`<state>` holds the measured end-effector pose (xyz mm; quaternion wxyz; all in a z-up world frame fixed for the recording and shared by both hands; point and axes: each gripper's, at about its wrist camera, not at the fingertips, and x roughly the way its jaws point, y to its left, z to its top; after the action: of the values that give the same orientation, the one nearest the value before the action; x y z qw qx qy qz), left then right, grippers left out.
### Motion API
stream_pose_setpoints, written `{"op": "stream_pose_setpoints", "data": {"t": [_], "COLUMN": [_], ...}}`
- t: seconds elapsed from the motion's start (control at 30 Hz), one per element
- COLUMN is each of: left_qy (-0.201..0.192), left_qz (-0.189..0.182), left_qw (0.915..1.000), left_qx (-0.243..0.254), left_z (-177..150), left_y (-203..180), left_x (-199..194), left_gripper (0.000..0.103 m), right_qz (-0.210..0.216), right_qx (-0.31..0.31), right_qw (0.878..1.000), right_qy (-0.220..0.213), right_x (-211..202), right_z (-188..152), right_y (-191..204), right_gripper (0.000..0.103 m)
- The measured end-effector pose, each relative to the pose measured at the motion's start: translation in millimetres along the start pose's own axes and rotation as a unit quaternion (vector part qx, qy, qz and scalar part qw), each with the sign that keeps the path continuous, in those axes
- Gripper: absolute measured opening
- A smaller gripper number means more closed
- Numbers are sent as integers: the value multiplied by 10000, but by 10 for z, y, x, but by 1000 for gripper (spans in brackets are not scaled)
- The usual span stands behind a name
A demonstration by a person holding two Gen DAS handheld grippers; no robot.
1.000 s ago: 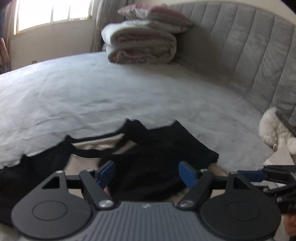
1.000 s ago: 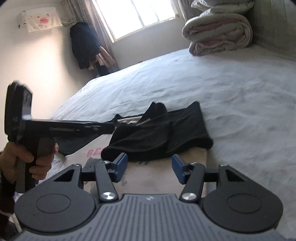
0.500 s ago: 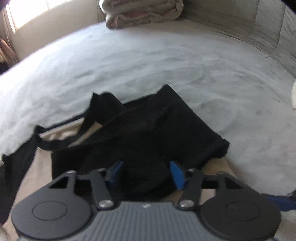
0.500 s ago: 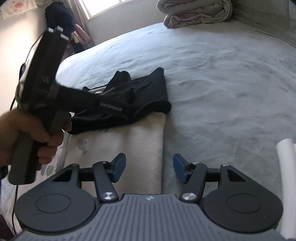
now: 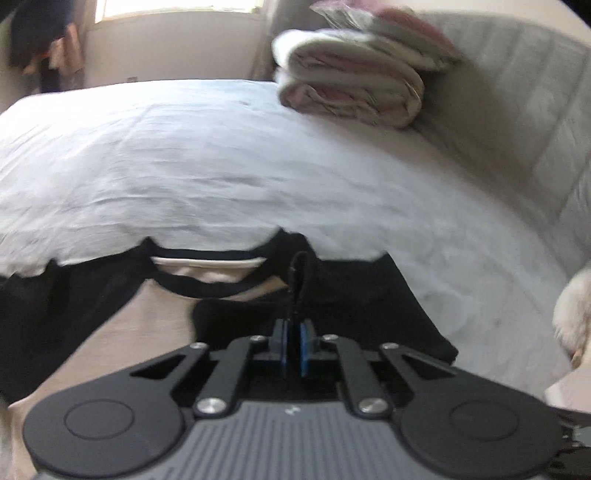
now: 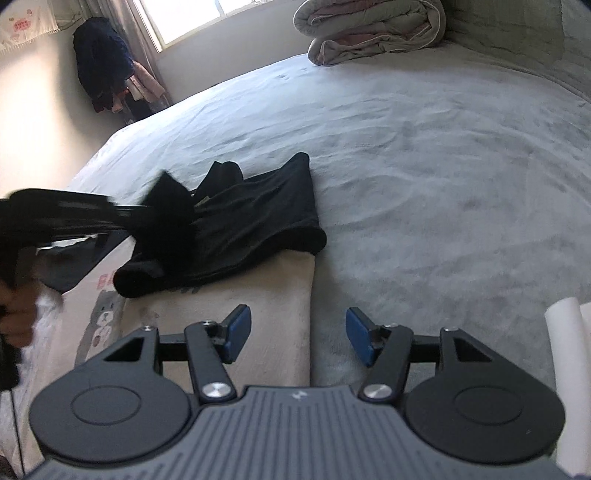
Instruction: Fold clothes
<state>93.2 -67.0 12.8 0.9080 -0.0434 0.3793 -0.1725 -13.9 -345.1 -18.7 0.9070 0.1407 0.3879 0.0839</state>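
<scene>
Right hand-held gripper (image 6: pixel 298 338): blue pads wide apart, holding nothing, poised low over the near edge of the cream fleece garment with a bear print (image 6: pixel 258 295), by its right border.

Left hand-held gripper (image 5: pixel 293 349): pads drawn together on a thin pinch of the black soft-knit garment (image 5: pixel 332 306); a narrow ridge of black cloth rises straight out of the closed pads. In the right wrist view the same tool comes in from the left, blurred, with black fabric bunched at its tip (image 6: pixel 166 206).

The black garment lies crumpled across the far end of the cream one, both on the pale grey bed sheet (image 6: pixel 424 155). A black-trimmed neckline (image 5: pixel 207 273) shows to the left in the left wrist view.

Judgement: step in hand is lifting the black piece clear to lay it out. Raise the pinch slowly and high enough for the cloth to hang free; the grip is thin and may slip. Bring the free gripper to a second corner to spread it flat.

Beyond: rolled grey-and-pink quilt (image 6: pixel 369 29) by the padded grey headboard (image 5: pixel 535 110).
</scene>
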Motion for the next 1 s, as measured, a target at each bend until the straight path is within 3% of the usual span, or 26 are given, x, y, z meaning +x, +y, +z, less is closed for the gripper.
{"op": "stream_pose_setpoints", "data": {"t": [0.23, 0.4, 0.57, 0.63, 0.67, 0.7, 0.77, 0.87, 0.93, 0.97, 1.0], "left_qy": [-452, -734, -740, -681, -659, -677, -819, -869, -876, -880, -882], "left_qz": [-89, -131, -184, -394, -523, -693, -1025, -1252, -1227, -1157, -1030], "left_qw": [9968, 9895, 9828, 9795, 9769, 9733, 9642, 9536, 9555, 9591, 9643], "left_qx": [-652, -1236, -1682, -1857, -1962, -2081, -2304, -2597, -2536, -2430, -2274], "left_z": [-37, -211, -442, -540, -593, -651, -747, -759, -685, -646, -607], "left_y": [730, 1292, 1788, 1931, 2002, 2069, 2166, 2249, 2187, 2132, 2060], "left_x": [-251, -357, -357, -315, -292, -270, -227, -115, -40, -5, 26], "left_gripper": [7, 7, 7, 9, 20, 38, 48, 47, 45, 34, 15], "right_qz": [-76, -207, -412, -541, -599, -646, -739, -836, -820, -800, -784], "right_qx": [-254, -665, -1088, -1270, -1356, -1434, -1573, -1648, -1535, -1460, -1393], "right_qw": [9994, 9969, 9922, 9896, 9881, 9865, 9835, 9808, 9822, 9833, 9842], "right_qy": [-212, -368, -445, -413, -422, -448, -499, -626, -706, -739, -768], "right_x": [125, 231, 378, 448, 475, 496, 529, 566, 576, 579, 578], "right_z": [12, 17, 19, 12, 11, 12, 14, -21, -36, -40, -41], "right_y": [110, 241, 379, 427, 450, 473, 518, 533, 482, 451, 424], "right_gripper": [65, 66, 68, 69, 70, 71, 72, 75, 79, 80, 81]}}
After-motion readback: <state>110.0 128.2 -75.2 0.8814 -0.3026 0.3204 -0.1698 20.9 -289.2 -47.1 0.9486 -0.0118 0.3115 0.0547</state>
